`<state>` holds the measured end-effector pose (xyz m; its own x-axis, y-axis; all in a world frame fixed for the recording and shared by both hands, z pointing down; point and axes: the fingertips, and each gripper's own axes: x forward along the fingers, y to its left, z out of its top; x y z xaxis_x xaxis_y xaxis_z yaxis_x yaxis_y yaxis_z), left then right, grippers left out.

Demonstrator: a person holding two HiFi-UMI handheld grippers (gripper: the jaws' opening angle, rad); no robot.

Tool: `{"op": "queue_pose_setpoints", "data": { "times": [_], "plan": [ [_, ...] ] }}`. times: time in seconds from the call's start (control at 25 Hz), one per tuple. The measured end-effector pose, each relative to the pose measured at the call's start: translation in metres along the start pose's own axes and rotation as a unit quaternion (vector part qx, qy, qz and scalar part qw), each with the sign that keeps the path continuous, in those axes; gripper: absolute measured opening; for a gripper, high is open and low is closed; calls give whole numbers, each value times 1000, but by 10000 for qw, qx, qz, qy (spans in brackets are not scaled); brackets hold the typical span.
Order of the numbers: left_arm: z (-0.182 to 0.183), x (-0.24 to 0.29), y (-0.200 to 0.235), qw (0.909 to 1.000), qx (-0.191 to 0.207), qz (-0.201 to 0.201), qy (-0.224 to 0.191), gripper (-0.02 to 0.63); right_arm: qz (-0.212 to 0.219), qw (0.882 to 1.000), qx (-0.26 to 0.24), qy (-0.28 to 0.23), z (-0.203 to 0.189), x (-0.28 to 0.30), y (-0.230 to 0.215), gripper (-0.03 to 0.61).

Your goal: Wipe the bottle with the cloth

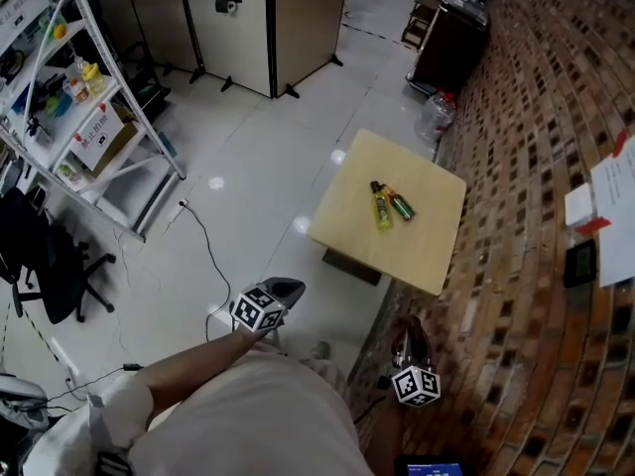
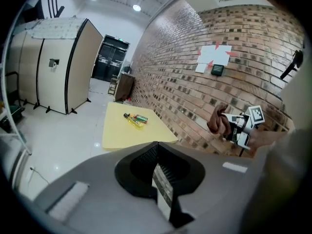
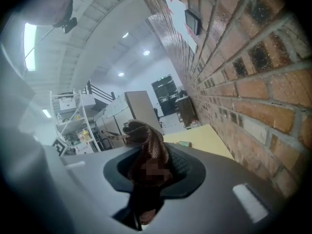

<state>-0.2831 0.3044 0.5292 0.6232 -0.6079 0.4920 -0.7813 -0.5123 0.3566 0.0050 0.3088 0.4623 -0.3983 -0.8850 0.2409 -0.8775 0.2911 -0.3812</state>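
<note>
Grips a brown cloth (image 3: 145,143) in the right gripper (image 3: 145,182), jaws clamped on its lower folds so that the bunched top stands free ahead, probably as the wiping pad. Holds the left gripper (image 2: 161,178) pressed shut on nothing, likely spare for steadying a bottle later. Points both grippers toward the yellow table (image 1: 349,234), well apart from it, so no wiping yet.

Finds the yellow bottle (image 1: 381,210) and the green bottle (image 1: 402,206) lying on their sides near the table's middle, a little toward its far edge, close together in a V with caps meeting; cannot tell whether touching.

Shows a smooth pale top, bare otherwise, its right edge just beside the brick wall (image 1: 536,167). Takes in a glossy white floor (image 1: 238,167), a metal shelf rack (image 1: 79,97) at left, a black office chair (image 1: 40,261), partition panels (image 1: 278,18) beyond and a cable (image 1: 203,236) trailing across the floor.
</note>
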Motion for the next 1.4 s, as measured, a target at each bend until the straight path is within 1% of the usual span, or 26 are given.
{"op": "queue_pose_setpoints", "data": {
  "times": [0.16, 0.32, 0.4, 0.56, 0.72, 0.84, 1.08, 1.4],
  "plan": [
    [22, 18, -26, 9995, 240, -136, -153, 14, 178, 9997, -169, -46, 11, -8, -13, 87],
    [31, 30, -37, 9986, 417, -189, -247, 15, 160, 9999, 8, -51, 9, -6, -22, 87],
    [32, 31, -40, 9988, 361, -191, -262, 17, 199, 9998, -14, -57, 9, -6, -22, 87],
    [32, 31, -40, 9993, 227, -137, -275, 17, 402, 9988, -294, 28, 9, -2, -19, 81],
    [32, 36, -41, 9993, 87, -111, -342, 18, 439, 9985, -337, 51, 13, -1, -24, 79],
    [33, 39, -43, 9993, 63, -91, -367, 18, 495, 9977, -458, 31, 18, 0, -26, 79],
    [22, 51, -55, 9997, -32, -117, -230, 18, 551, 9975, -425, 85, 24, -7, -26, 78],
    [16, 67, -66, 9996, -118, -137, -223, 18, 601, 9966, -545, 174, 22, -12, -34, 77]
  ]
}}
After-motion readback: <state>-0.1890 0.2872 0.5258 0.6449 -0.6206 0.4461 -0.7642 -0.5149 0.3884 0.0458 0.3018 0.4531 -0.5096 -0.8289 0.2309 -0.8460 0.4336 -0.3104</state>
